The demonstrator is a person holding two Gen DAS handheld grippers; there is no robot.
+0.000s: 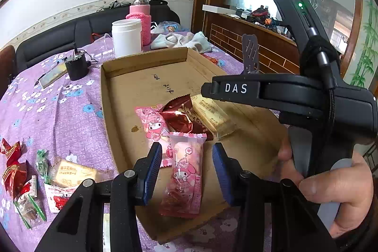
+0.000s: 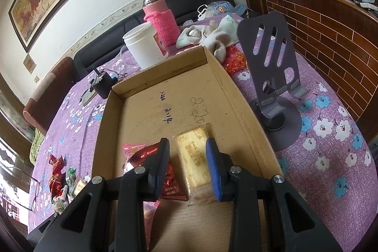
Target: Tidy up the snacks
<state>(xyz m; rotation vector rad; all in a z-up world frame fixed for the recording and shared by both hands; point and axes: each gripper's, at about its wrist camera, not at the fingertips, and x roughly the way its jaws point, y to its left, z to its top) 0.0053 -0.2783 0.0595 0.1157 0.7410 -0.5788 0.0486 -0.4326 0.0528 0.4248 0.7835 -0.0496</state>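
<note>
Two matching tools on show. The left gripper (image 1: pixel 187 158) wore blue ribbed pads on black fingers, with round silver pivot screws along its angular black linkage arms. The right gripper (image 2: pixel 187 156) had the same build — blue pads, black links, silver screw heads. Seen side-on from the left camera, its black body carried white "DAS" lettering, a green light, and a black cable plugged in, above a grey handle in a bare hand (image 1: pixel 330 183).
</note>
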